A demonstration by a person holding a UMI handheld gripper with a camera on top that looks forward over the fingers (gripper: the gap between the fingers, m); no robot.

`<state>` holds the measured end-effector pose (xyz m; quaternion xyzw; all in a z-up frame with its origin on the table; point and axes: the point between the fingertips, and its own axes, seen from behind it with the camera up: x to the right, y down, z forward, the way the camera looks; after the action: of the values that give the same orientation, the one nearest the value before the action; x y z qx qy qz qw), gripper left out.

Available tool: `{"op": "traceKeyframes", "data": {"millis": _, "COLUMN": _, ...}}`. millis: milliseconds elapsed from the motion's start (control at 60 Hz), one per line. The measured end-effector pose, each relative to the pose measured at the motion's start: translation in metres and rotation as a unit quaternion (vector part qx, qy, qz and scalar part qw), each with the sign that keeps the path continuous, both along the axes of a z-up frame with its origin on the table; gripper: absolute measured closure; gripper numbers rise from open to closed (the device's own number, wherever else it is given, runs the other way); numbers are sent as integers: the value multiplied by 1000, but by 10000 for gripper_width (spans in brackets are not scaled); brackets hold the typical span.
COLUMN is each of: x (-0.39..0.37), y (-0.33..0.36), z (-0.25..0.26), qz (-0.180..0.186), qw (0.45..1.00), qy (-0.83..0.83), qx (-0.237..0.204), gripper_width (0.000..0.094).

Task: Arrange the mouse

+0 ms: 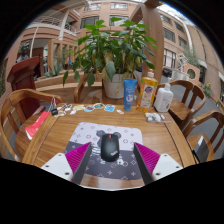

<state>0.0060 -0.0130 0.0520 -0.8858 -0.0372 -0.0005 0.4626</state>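
Mouse point(109, 147) sits on dark mousepad point(108, 163), right between your fingers, pink pads point(77, 157) flanking it. Gap visible each side, so claw point(110, 160) spread, nothing gripped yet, mouse resting on own weight.

Looks lined up straight with mouse's long axis, probably so the pads meet its sides evenly when you squeeze.

Patterned mat point(105, 133) just beyond the mousepad. Bottles point(148, 92) and potted plant point(112, 50) well back on wooden table point(60, 128), no clutter near the grab. Chairs around the edges.
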Motion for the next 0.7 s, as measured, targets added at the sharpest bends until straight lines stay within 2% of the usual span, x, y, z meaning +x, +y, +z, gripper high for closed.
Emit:
{"op": "traceKeyframes", "data": {"millis": 467, "x": -1, "y": -177, "z": 85, "qz": -10, "qw": 998, "qy": -17, "qx": 51, "gripper_width": 83}}
{"op": "traceKeyframes", "data": {"millis": 700, "x": 0, "y": -226, "z": 106, "qz": -4, "qw": 998, "qy": -17, "qx": 62, "gripper_width": 84}}
